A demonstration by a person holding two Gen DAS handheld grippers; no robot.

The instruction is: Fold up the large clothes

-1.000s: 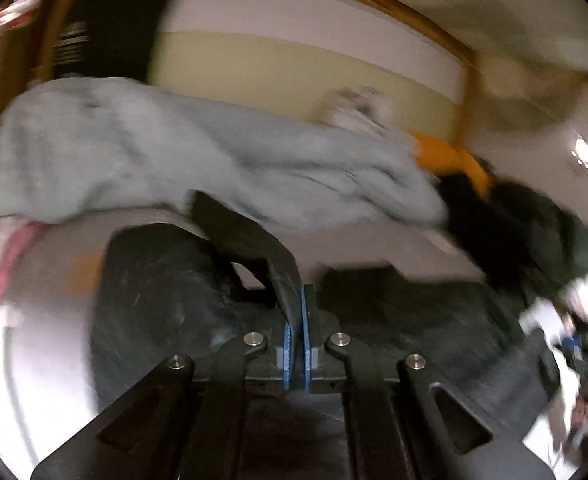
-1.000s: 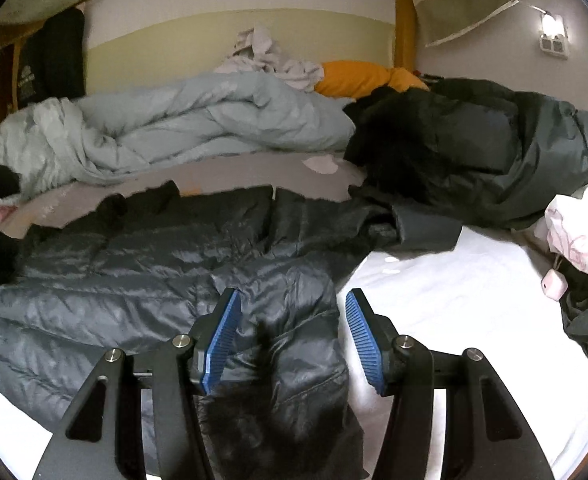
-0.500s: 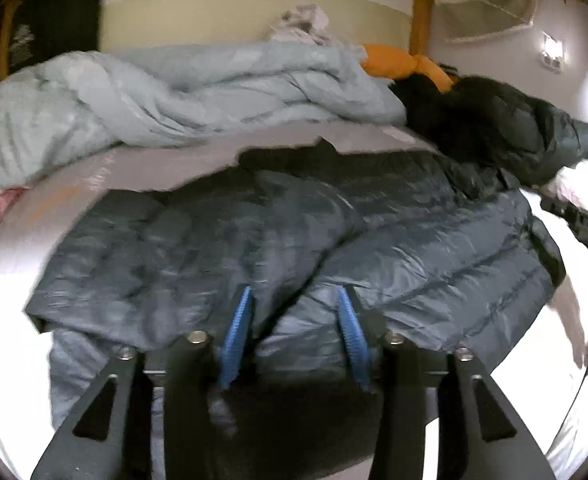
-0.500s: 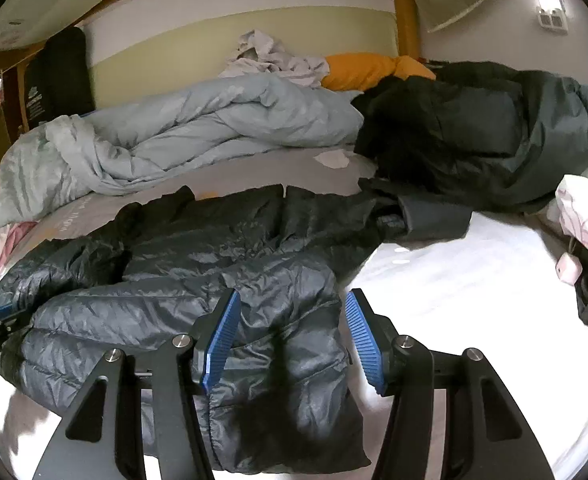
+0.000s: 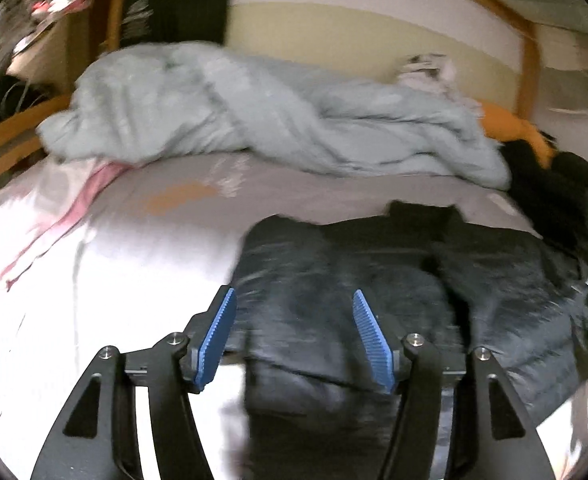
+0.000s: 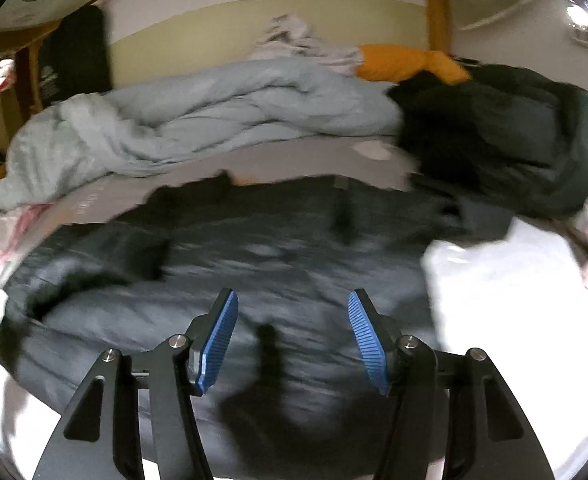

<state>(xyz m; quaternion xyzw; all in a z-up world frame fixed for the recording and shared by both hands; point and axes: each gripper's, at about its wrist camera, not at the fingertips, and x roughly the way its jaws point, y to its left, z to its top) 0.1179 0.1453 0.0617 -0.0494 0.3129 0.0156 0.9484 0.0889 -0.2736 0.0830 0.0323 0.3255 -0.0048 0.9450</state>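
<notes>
A dark quilted puffer jacket (image 5: 374, 272) lies spread on the bed. In the left wrist view it fills the lower middle and right. My left gripper (image 5: 293, 292) hovers over the jacket's left edge with its jaws opening. The blue pads (image 5: 214, 336) stand apart from the fabric and press on nothing. In the right wrist view the jacket (image 6: 274, 248) stretches across the whole middle. My right gripper (image 6: 292, 292) hangs above its lower part, jaws wide and still opening a little, with nothing gripped. Both views are blurred by motion.
A crumpled light blue duvet (image 5: 274, 120) is heaped along the back of the bed. An orange pillow (image 6: 406, 62) and a dark green coat (image 6: 514, 128) lie at the back right. White sheet (image 6: 514, 300) shows right of the jacket. A wooden bed rail (image 5: 10, 136) runs on the left.
My left gripper was shut on a fold of the jacket; it has let go and opened, and its view has swung left. The right gripper has moved left over the jacket.
</notes>
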